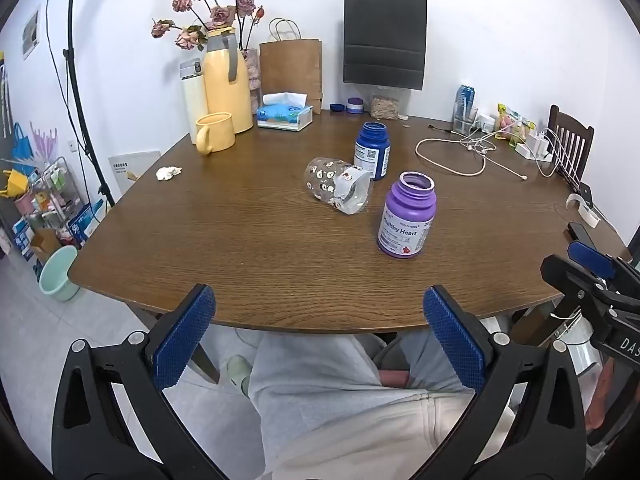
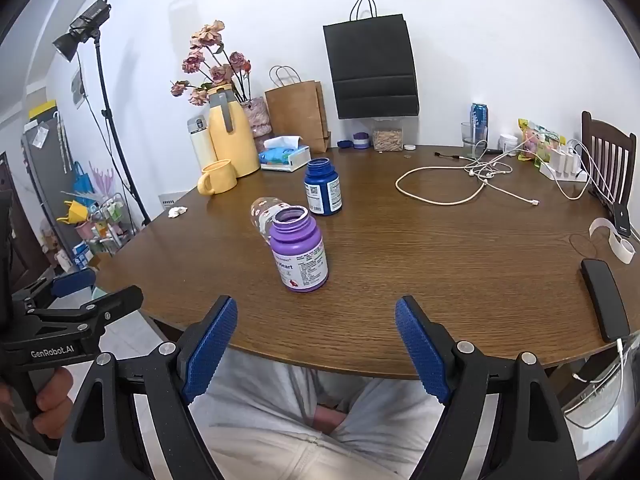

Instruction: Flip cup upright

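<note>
Nearest to me, my left claw [image 1: 319, 334] hangs wide and released over my lap at the table's [image 1: 240, 248] front edge, gripping nothing. My right claw [image 2: 316, 346] is spread the same way, bare between its blue pads, just short of the wood.

Beyond them stands the purple bottle [image 1: 406, 216], uncapped and upright. Just past it lies the cup [image 1: 338, 184], on its side on the table, its mouth turned toward me and to the right, its base pointing away to the left. It sits between the purple bottle and the blue bottle [image 1: 372, 151], near both but touching neither, as far as I can tell.

The cup looks like clear thin plastic or glass with small printed figures, so I judge it light, smooth and apt to roll or skid if nudged. I would take it across the body near the middle, pads on opposite walls, pinching gently in case it is glass, then swing the mouth upward.

The left view gives me the whole cup, its open mouth and its lie. In the right view the purple bottle [image 2: 299, 254] stands in front and hides most of the cup [image 2: 265, 212], leaving only the base end. The right view does show my left claw's [image 2: 100, 292] frame from the side and a black phone-like slab [image 2: 604, 300] near the right edge.

Farthest back sit the yellow mug [image 1: 214, 133] and jug [image 1: 226, 80].
</note>
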